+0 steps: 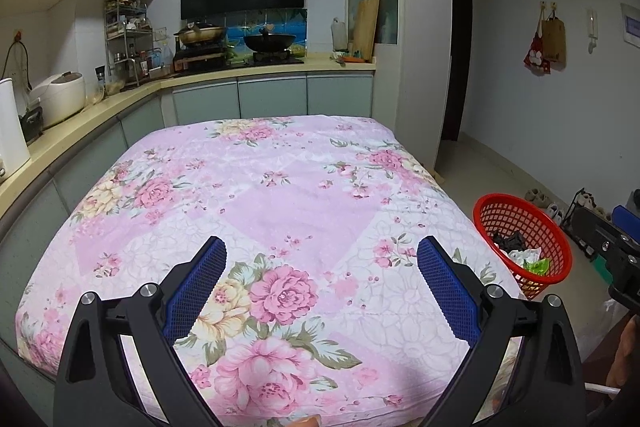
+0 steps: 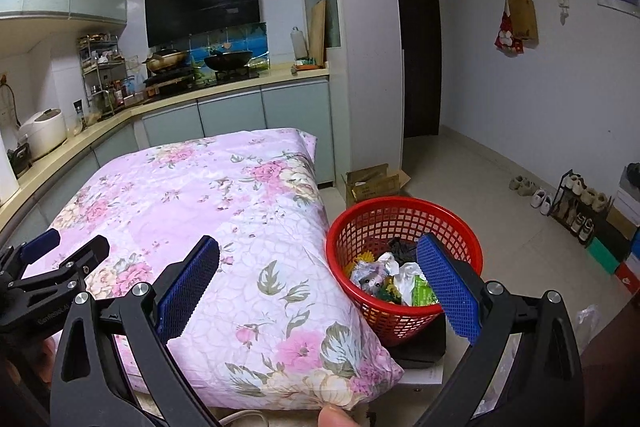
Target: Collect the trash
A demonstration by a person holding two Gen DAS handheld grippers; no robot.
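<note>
A red mesh basket (image 2: 400,223) stands beside the right edge of a table covered by a pink floral quilt (image 2: 192,195). Crumpled wrappers and paper trash (image 2: 394,277) lie inside it. The basket also shows in the left wrist view (image 1: 516,215), with trash (image 1: 524,255) in it. My left gripper (image 1: 322,251) is open and empty above the quilt (image 1: 256,195). My right gripper (image 2: 320,247) is open and empty, straddling the quilt's right edge and the basket. The left gripper also shows in the right wrist view (image 2: 64,243) at the far left. No loose trash shows on the quilt.
A kitchen counter (image 1: 120,99) with a rice cooker (image 1: 60,95), spice rack and stove with pans runs behind and left. A cardboard box (image 2: 374,183) sits behind the basket. Shoes and a rack (image 2: 576,203) line the right wall. The basket rests on a black stand (image 2: 420,347).
</note>
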